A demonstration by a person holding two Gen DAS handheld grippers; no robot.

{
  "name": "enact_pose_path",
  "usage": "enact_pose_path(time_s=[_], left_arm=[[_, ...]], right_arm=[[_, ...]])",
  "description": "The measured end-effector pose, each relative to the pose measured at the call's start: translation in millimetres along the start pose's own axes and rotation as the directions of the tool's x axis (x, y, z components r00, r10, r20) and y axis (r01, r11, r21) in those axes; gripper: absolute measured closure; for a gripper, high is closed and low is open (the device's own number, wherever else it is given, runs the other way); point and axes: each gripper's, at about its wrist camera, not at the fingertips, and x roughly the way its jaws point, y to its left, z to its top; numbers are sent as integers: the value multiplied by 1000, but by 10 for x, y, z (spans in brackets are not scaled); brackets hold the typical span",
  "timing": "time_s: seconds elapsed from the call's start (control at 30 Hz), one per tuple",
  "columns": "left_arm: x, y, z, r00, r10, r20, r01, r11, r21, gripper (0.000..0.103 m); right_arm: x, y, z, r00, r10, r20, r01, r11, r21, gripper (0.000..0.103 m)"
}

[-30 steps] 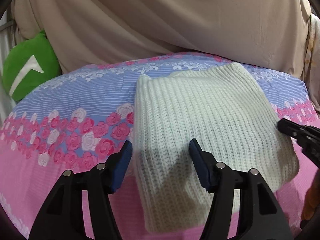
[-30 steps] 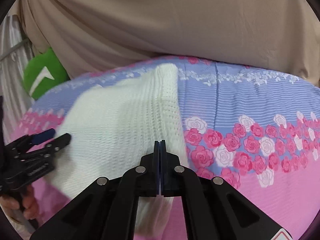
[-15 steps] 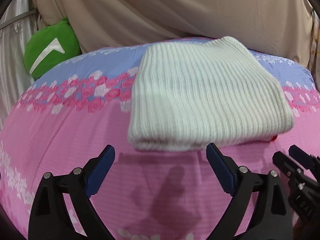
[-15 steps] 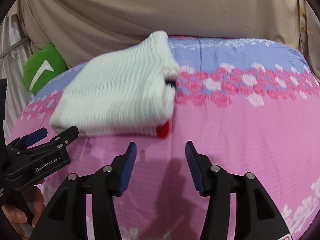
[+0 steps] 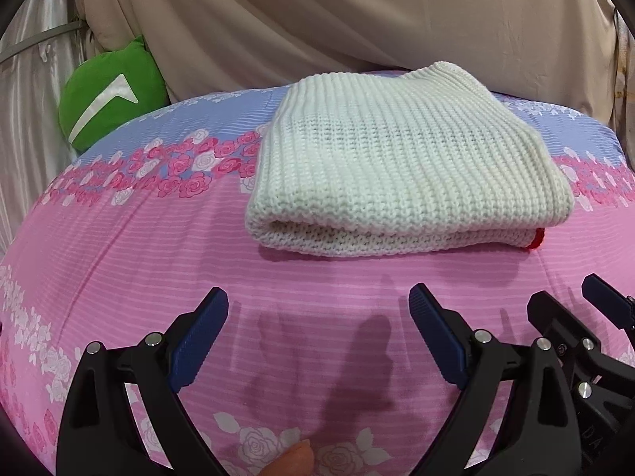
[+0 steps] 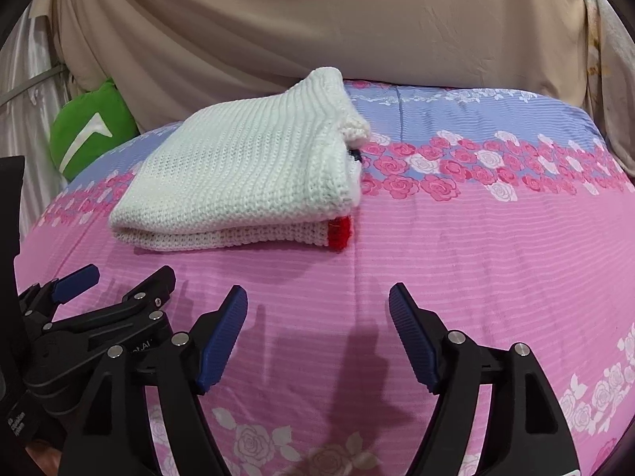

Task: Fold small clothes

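A white knitted sweater (image 5: 401,166) lies folded into a thick rectangle on the pink floral bedspread (image 5: 166,261). It also shows in the right wrist view (image 6: 246,182), with a small red trim (image 6: 339,232) at its near right corner. My left gripper (image 5: 317,305) is open and empty, held back from the sweater's near edge. My right gripper (image 6: 317,301) is open and empty, near and to the right of the sweater. The right gripper shows at the right edge of the left wrist view (image 5: 571,301), and the left gripper at the left of the right wrist view (image 6: 119,277).
A green cushion (image 5: 107,95) with a white mark rests at the back left against a beige curtain (image 5: 357,20). The bedspread turns blue with pink roses (image 6: 476,150) behind the sweater. A fingertip (image 5: 293,460) shows at the bottom edge.
Both grippers have pulled back from the sweater toward the near side. The right gripper, shut a second ago, has opened. The sweater now lies folded and untouched.
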Motion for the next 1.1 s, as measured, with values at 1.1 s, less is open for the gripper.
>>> enact_pose_path(time_s=[1.1], left_arm=[[4,-18,-12,998,62,-3,-62,998,0,13]], right_arm=[[70,87,-18,993,-111,-30,109,993,-44,31]])
